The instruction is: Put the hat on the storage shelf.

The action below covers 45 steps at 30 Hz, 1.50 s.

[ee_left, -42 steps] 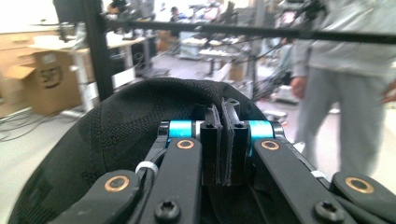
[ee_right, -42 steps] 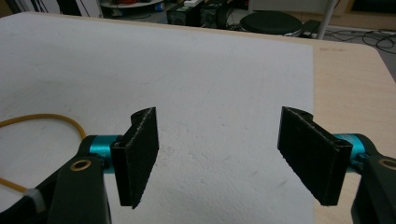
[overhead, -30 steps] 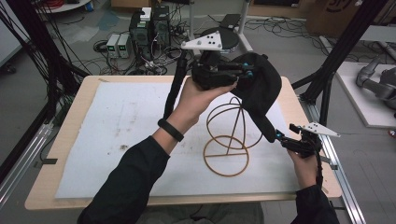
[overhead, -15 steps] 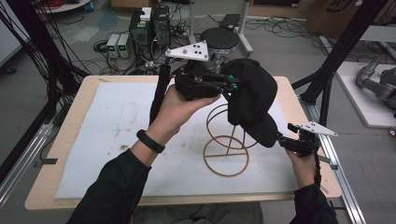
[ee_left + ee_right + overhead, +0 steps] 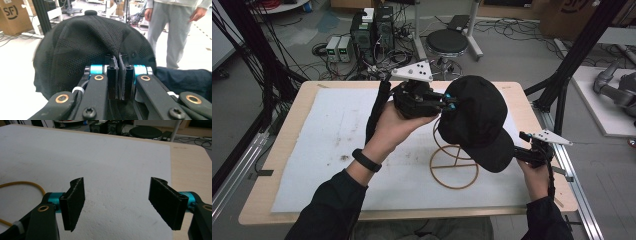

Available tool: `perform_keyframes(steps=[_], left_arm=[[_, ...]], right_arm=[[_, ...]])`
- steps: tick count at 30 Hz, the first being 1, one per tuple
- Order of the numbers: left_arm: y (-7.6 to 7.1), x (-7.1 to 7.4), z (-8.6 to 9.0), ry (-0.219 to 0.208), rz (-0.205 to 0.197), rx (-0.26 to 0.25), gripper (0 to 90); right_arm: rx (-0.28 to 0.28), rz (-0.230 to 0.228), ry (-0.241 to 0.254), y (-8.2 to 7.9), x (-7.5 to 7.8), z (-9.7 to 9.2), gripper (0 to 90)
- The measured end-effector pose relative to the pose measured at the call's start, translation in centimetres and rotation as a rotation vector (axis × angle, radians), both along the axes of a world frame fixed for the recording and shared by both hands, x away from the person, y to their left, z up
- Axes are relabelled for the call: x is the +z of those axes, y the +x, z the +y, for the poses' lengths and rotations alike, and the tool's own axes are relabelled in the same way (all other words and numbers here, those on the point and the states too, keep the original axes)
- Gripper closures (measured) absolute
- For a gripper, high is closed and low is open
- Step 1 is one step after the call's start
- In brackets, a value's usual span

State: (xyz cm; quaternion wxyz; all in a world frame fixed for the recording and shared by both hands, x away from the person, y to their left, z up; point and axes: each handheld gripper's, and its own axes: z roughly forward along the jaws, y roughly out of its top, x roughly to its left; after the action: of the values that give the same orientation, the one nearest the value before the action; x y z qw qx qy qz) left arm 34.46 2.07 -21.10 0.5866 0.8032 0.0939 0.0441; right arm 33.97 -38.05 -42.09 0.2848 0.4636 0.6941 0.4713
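Left gripper (image 5: 117, 75) clamps black cap (image 5: 95, 47); right gripper (image 5: 117, 202) gapes; box (image 5: 11, 16) seemingly reads "SF"

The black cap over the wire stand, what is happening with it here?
A person works at the table with a gripper in each hand. The left gripper is shut on the fabric of the black cap and holds it above the gold wire stand. The right gripper is open and empty, low over the white mat beside the stand.

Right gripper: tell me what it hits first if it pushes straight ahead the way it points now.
Judging by its own view, the open right gripper points low over the white mat, nothing between its jaws. It would probably graze the mat first; the wire stand lies off to the side.
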Motion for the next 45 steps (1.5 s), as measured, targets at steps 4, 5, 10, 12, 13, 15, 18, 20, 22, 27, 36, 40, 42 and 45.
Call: perform_keyframes(steps=[4, 5, 10, 12, 13, 15, 18, 20, 22, 27, 36, 40, 42, 45], left_arm=[[-0.1, -0.8, 0.2, 0.014, 0.002, 0.003, 85.5], [-0.1, -1.4, 0.4, 0.011, 0.007, 0.012, 84.6], [0.0, -2.4, 1.6, -0.064, 0.031, 0.02, 64.8], [0.1, -2.6, 2.4, -0.1, 0.034, 0.035, 60.3], [0.2, -2.8, 2.9, -0.107, 0.04, 0.043, 51.1], [0.3, -3.1, 3.9, -0.123, 0.034, 0.043, 49.9], [0.5, -4.1, 6.1, -0.139, 0.029, 0.074, 43.9], [0.5, -4.4, 6.7, -0.144, 0.026, 0.084, 41.7], [0.6, -5.0, 8.0, -0.146, 0.02, 0.105, 39.4], [0.7, -7.1, 11.9, -0.15, 0.022, 0.179, 34.3], [0.4, -9.9, 16.1, -0.139, 0.003, 0.281, 26.9], [0.4, -11.6, 17.6, -0.127, 0.007, 0.338, 25.3], [0.4, -12.2, 18.0, -0.119, 0.002, 0.355, 24.9], [0.3, -13.3, 18.5, -0.088, -0.007, 0.389, 24.9]], right_arm=[[0.0, 0.006, -0.001, 0.0, -0.1, 0.0, 28.8], [0.0, 0.007, -0.001, 0.0, -0.1, -0.1, 28.8], [-0.001, 0.007, 0.005, 0.0, 0.0, -0.1, 28.8], [0.0, 0.005, 0.003, 0.0, 0.0, -0.1, 28.8], [0.001, 0.008, 0.005, 0.0, 0.0, 0.0, 28.8], [0.005, 0.005, 0.003, 0.1, 0.0, 0.0, 28.8], [0.006, 0.008, 0.003, 0.2, -0.1, 0.2, 28.8], [0.008, 0.005, -0.002, 0.3, -0.1, 0.2, 28.8], [0.007, 0.009, 0.004, 0.3, -0.1, 0.3, 28.8], [0.013, 0.008, 0.003, 0.6, -0.1, 0.5, 28.8], [0.025, 0.008, 0.004, 1.0, -0.2, 1.0, 28.7], [0.023, 0.01, 0.006, 0.9, -0.2, 1.0, 28.7], [0.019, 0.012, 0.011, 0.8, -0.2, 0.9, 28.7], [0.016, 0.013, 0.008, 0.8, -0.2, 0.8, 28.7]])
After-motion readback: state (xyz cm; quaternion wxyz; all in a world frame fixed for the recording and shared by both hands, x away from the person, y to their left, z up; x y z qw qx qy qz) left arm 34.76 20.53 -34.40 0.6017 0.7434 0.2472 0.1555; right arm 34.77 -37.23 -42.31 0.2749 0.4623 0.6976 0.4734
